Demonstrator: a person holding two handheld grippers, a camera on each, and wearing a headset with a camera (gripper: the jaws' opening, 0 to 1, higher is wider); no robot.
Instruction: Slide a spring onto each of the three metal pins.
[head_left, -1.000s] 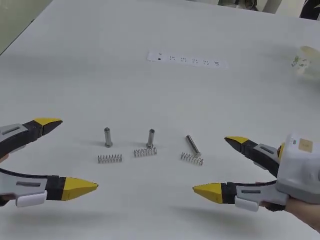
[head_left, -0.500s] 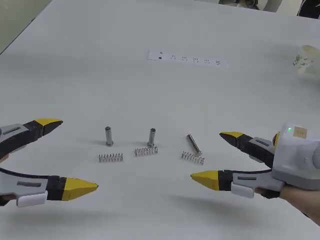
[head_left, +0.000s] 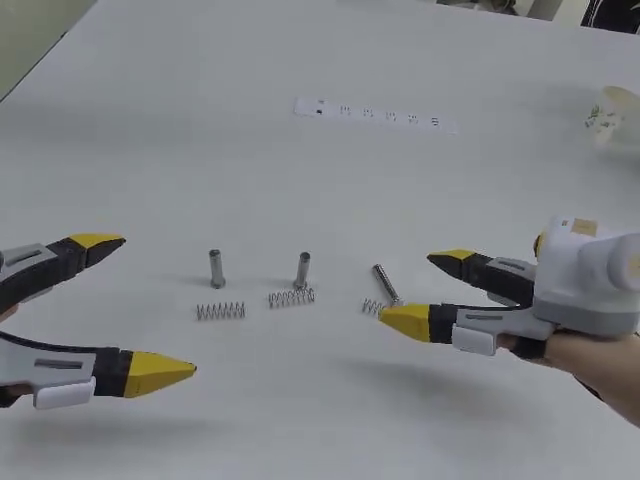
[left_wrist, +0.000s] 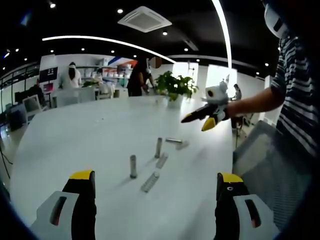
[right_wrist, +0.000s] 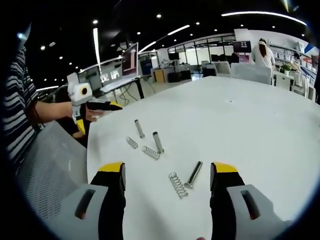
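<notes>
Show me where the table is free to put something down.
Free: the table between power strip and pins, and the near strip before the springs. Crowded: the lying pin beside the right gripper.

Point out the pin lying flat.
In the head view, the lying pin is rightmost of three, beside its spring, just left of the right tongs.
</notes>
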